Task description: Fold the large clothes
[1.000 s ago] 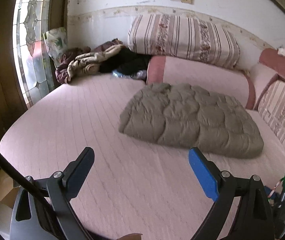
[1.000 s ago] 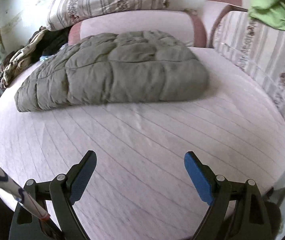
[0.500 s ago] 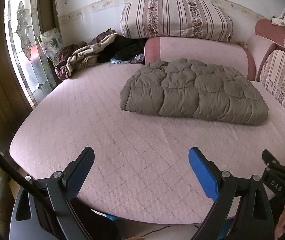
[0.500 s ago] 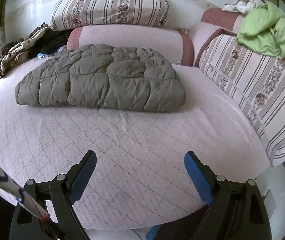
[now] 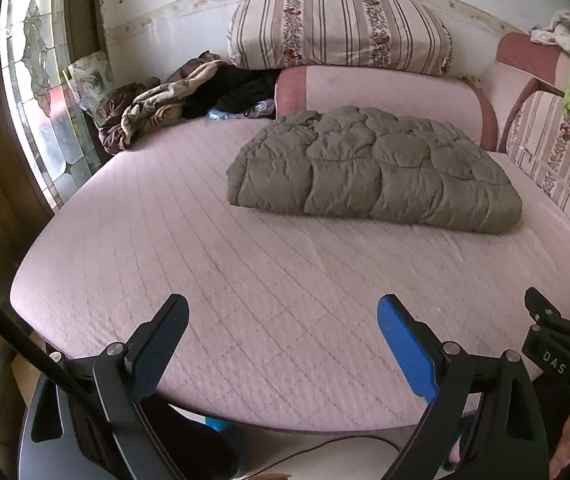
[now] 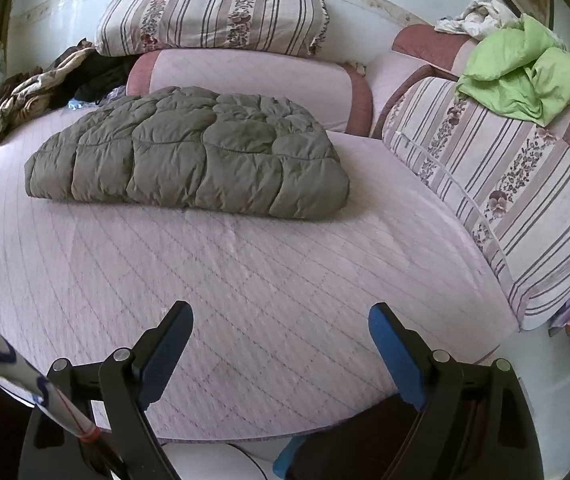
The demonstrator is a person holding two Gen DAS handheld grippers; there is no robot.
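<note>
An olive-grey quilted puffer garment lies folded into a thick flat bundle in the far half of a pink quilted bed. My left gripper hangs open above the bed's near edge, well short of the garment, nothing between its fingers. My right gripper is also open and empty over the near edge, likewise far from the bundle. The right gripper's body shows at the lower right of the left wrist view.
Striped floral cushions and pink bolsters ring the bed's back and right. A heap of brown and dark clothes lies at the far left by a stained-glass window. Green fabric sits on the right cushions.
Both grippers have drawn back from the folded garment toward the bed's near edge, so more of the bed and its front rim shows. Their jaws stay equally wide.
</note>
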